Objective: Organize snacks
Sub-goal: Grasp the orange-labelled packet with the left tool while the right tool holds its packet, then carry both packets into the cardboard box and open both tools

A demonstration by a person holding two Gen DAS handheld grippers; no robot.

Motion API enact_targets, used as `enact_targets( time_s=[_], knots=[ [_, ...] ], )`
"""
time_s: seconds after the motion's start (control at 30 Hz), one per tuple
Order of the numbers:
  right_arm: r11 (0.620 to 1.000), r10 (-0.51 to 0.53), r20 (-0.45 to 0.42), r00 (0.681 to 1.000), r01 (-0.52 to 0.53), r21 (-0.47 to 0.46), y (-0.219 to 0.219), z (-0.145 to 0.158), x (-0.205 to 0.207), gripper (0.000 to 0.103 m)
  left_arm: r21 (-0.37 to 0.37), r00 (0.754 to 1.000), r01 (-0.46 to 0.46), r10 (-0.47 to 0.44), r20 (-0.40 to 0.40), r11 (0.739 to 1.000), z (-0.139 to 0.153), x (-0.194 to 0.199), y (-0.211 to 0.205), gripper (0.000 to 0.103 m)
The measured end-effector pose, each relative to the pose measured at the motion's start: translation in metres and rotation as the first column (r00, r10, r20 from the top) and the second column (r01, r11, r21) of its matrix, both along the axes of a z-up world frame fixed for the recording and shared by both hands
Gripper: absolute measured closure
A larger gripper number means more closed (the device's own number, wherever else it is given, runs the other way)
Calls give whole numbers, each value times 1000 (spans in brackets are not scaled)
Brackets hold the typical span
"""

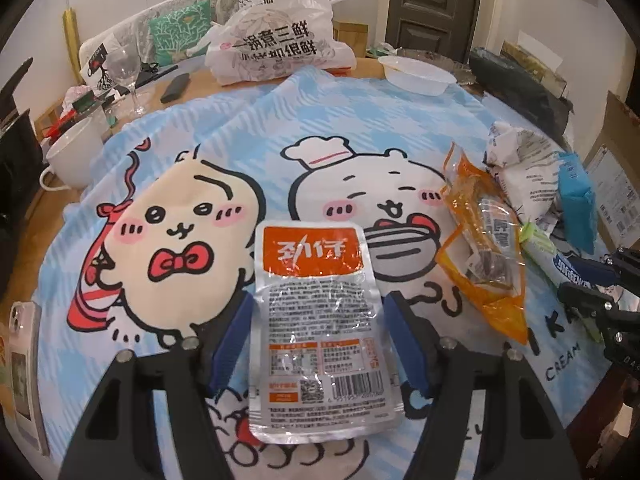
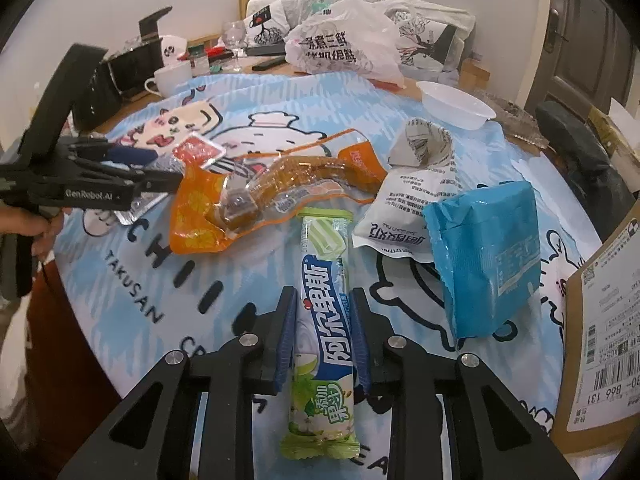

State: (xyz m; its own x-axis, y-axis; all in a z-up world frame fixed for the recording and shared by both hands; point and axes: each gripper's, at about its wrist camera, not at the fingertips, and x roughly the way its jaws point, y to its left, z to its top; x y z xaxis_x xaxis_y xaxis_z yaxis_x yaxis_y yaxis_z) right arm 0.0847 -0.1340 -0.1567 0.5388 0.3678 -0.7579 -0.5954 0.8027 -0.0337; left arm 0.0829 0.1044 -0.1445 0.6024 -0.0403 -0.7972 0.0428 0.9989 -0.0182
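A silver snack packet (image 1: 316,320) with an orange top sits between the blue pads of my left gripper (image 1: 318,300), which press its two long edges. In the right wrist view the left gripper (image 2: 160,168) holds this packet (image 2: 196,150) at the cloth's left side. My right gripper (image 2: 324,292) is shut on a long green and blue candy stick pack (image 2: 326,308), gripped at its middle. From the left wrist view, the right gripper (image 1: 568,280) and the candy pack (image 1: 544,246) show at the right edge.
An orange bag (image 2: 256,196), a white packet (image 2: 404,200) and a blue packet (image 2: 488,256) lie on the cartoon cloth (image 1: 240,128). A white bowl (image 2: 456,108), a plastic shopping bag (image 1: 276,40), a mug (image 1: 76,156) and a wine glass (image 1: 128,76) stand behind. A cardboard box (image 2: 604,352) sits right.
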Motion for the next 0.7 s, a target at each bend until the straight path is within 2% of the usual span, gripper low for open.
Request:
enact_targets(
  time_s=[0.13, 0.17, 0.2, 0.23, 0.3, 0.33, 0.4, 0.53, 0.57, 0.67, 0.7],
  knots=[
    [1000, -3, 34, 999, 3, 15, -1, 16, -7, 82, -7, 999, 0, 0, 46, 1000, 17, -12, 2, 38],
    [1000, -3, 42, 999, 2, 25, -1, 22, -10, 82, -9, 998, -2, 2, 58, 1000, 22, -16, 3, 46],
    [1000, -4, 49, 999, 3, 28, -1, 27, -11, 82, -12, 998, -3, 3, 67, 1000, 26, -18, 4, 82],
    [1000, -5, 57, 998, 3, 27, 0, 31, -14, 82, -20, 998, -6, 7, 65, 1000, 31, -20, 5, 88],
    [1000, -1, 88, 996, -2, 31, 2, 43, -19, 82, -28, 996, 12, -10, 89, 1000, 41, -25, 6, 88],
    [999, 2, 102, 995, -5, 34, 2, 50, -22, 82, -23, 996, 17, -15, 87, 1000, 42, -25, 7, 84],
    [999, -2, 127, 992, -2, 35, 2, 60, -26, 82, -20, 999, 10, -9, 50, 1000, 37, -23, 7, 48],
    [999, -7, 143, 990, 2, 36, 1, 69, -33, 82, -73, 1000, -3, 4, 19, 997, 22, -23, 6, 43],
    [999, -8, 140, 990, 3, 37, -1, 68, -35, 82, -79, 1000, 17, -17, 7, 997, 17, -22, 2, 37],
    [999, -2, 113, 994, -3, 40, -4, 60, -38, 82, -46, 997, 69, -71, -39, 997, -1, -15, -13, 33],
    [999, 0, 100, 995, -4, 40, -6, 56, -38, 82, -28, 996, 82, -82, -23, 996, -1, -14, -17, 31]
  ],
)
